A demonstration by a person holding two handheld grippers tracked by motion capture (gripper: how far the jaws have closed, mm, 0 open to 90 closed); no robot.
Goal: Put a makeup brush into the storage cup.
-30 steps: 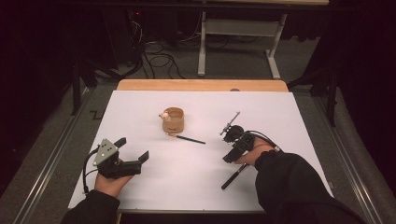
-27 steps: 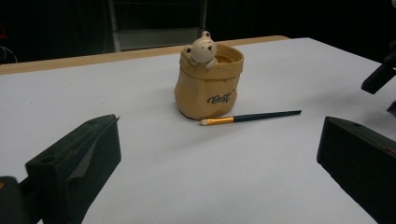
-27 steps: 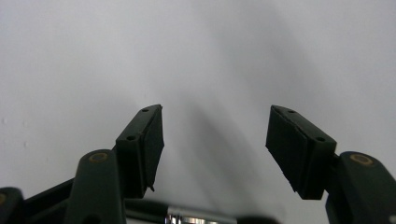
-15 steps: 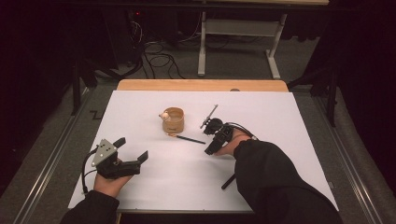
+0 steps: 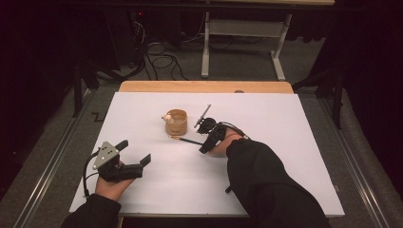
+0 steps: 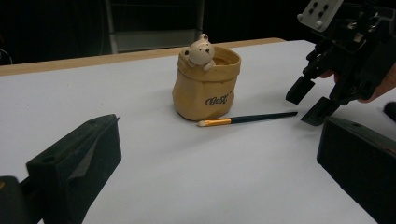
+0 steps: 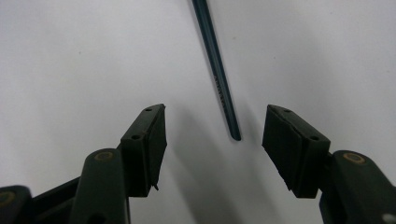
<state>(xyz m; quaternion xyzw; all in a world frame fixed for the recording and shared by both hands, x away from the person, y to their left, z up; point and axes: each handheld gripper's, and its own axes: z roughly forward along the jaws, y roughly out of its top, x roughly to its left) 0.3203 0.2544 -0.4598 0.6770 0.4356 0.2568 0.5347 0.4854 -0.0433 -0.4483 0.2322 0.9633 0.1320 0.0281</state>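
Here one brush, one bear pot, two open tongs.

There are two tools. The left tool sits low on the counter, and the right tool is across from it. There is one brush. Its thin dark end lies between the right tool's two black jaws, not touching them. There is one yellow pot, just past the brush from the left tool. One little bear peeks over the pot's rim. There is one white counter under it all.
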